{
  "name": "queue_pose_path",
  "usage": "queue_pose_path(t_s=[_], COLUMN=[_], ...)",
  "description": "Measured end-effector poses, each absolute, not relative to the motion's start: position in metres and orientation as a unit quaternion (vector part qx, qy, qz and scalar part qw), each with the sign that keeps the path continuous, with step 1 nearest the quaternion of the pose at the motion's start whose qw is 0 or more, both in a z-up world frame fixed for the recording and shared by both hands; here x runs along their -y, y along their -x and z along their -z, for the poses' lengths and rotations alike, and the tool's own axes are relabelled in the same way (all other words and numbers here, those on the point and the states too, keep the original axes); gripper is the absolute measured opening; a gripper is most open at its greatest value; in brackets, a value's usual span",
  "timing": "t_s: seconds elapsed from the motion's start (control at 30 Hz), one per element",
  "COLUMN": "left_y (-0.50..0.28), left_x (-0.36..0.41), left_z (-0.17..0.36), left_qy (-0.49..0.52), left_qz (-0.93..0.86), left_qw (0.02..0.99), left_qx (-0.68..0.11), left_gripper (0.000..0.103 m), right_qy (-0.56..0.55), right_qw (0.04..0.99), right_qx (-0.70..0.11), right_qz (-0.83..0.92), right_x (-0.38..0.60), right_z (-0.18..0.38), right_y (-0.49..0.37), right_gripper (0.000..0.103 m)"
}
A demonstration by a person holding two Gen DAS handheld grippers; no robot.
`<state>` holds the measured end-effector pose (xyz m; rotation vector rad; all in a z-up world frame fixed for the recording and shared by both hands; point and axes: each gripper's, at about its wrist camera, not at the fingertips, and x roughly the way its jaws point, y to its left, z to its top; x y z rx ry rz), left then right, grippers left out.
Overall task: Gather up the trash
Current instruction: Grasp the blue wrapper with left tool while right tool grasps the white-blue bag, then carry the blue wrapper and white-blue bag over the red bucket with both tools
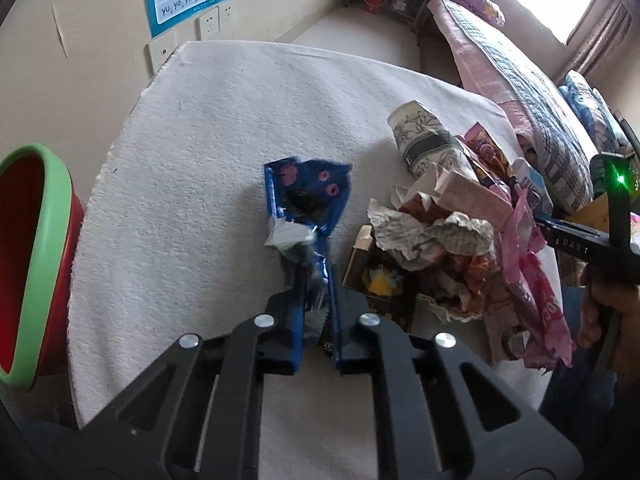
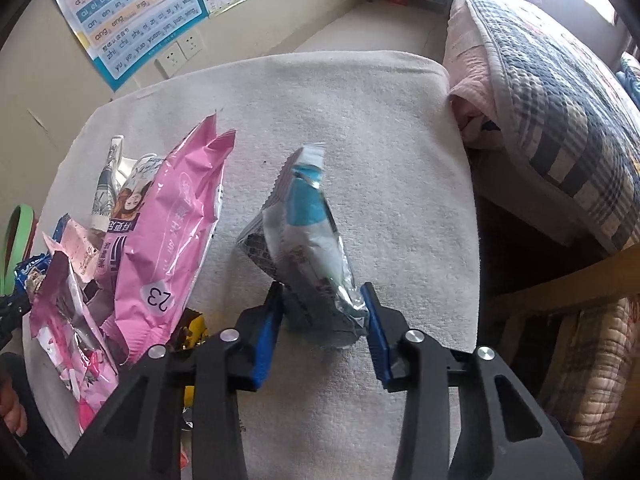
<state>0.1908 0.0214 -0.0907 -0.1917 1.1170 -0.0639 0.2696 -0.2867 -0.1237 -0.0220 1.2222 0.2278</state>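
My left gripper (image 1: 316,304) is shut on a torn blue snack wrapper (image 1: 308,196) with pink rings, held over the white cloth-covered table (image 1: 192,160). My right gripper (image 2: 324,304) is shut on a silver and blue wrapper (image 2: 304,232), which stands up between the blue pads above the cloth. A pile of trash lies on the table: a printed paper cup (image 1: 424,140), crumpled paper (image 1: 436,236), a small box (image 1: 380,276) and pink bags (image 2: 172,240).
A red bin with a green rim (image 1: 32,260) stands at the table's left edge. A bed with a plaid quilt (image 2: 560,100) runs along the right. A wall with posters and sockets (image 1: 208,20) is behind the table. The right gripper's body (image 1: 616,216) shows in the left wrist view.
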Motion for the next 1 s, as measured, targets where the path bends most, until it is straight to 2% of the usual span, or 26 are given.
queue_pose_path(t_s=[0.3, 1.0], left_y=[-0.185, -0.166], left_x=[-0.023, -0.030], left_z=[0.081, 0.049], left_qy=[0.087, 0.085], left_qz=[0.024, 0.013], left_qw=[0.851, 0.871], left_qx=[-0.518, -0.484], left_gripper=[0.006, 0.005], right_qy=[0.027, 0.037], right_qw=[0.819, 0.838], right_qx=[-0.563, -0.530], right_qz=[-0.106, -0.120], right_x=[0.277, 0.262], right_z=[0.114, 0.074], right_y=[-0.264, -0.243], right_gripper=[0.029, 0.027])
